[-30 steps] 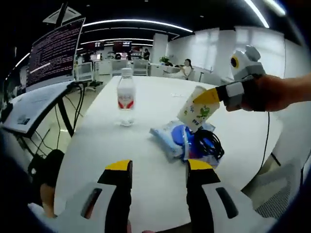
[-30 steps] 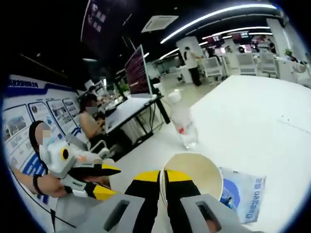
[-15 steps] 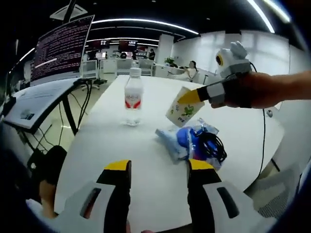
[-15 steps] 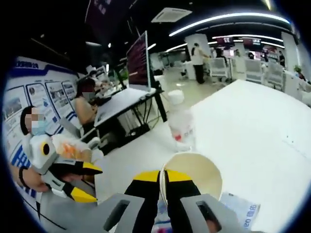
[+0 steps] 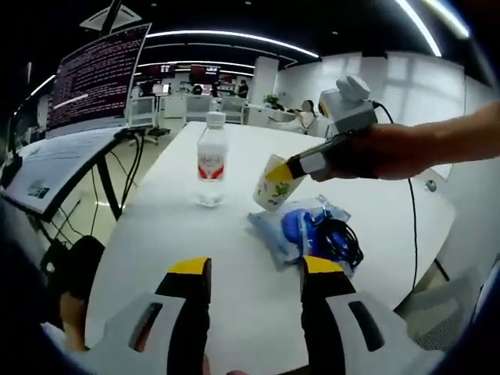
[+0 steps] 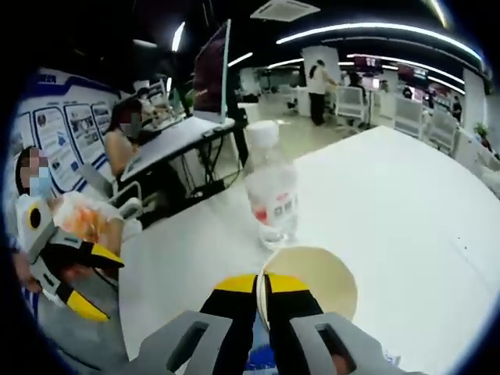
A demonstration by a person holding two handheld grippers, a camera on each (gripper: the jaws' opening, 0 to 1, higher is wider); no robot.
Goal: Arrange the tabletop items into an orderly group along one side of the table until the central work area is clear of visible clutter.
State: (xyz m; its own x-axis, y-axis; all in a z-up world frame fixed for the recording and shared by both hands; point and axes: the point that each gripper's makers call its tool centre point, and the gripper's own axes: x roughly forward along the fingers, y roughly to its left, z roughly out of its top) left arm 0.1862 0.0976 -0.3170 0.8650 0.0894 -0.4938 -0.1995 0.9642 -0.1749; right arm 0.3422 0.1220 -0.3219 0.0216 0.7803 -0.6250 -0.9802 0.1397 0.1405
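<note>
The white surface (image 5: pixel 234 234) is running away from the camera in the left gripper view, with office desks, chairs and a large monitor (image 5: pixel 94 74) standing beyond and beside it. In the right gripper view the same surface (image 6: pixel 406 203) is carrying the items, and seated people are showing at the desks to the left.

On the surface, a blue and white packet (image 5: pixel 281 230) is lying flat, with a coil of black cable (image 5: pixel 337 238) resting on its right part, touching it. A clear plastic water bottle (image 5: pixel 209 160) with a red label and white cap is standing upright, near the packet and apart from it.

A paper cup (image 5: pixel 273 183) with a green print is being held tilted, between the bottle and the packet; whether its base is touching the surface cannot be told. In the right gripper view the cup (image 6: pixel 312 285) is showing its open mouth, with the bottle (image 6: pixel 272 195) standing just beyond it.

The right tool (image 6: pixel 262 293) is clenching the cup's rim, one jaw inside the cup and one outside. In the left gripper view this tool (image 5: pixel 301 166) is entering from the right, held in a person's hand (image 5: pixel 375 152).

The left tool (image 5: pixel 246 273) is standing released, jaws spread wide and grasping nothing, low over the near part of the surface. In the right gripper view it (image 6: pixel 86 273) is appearing at the left edge.
</note>
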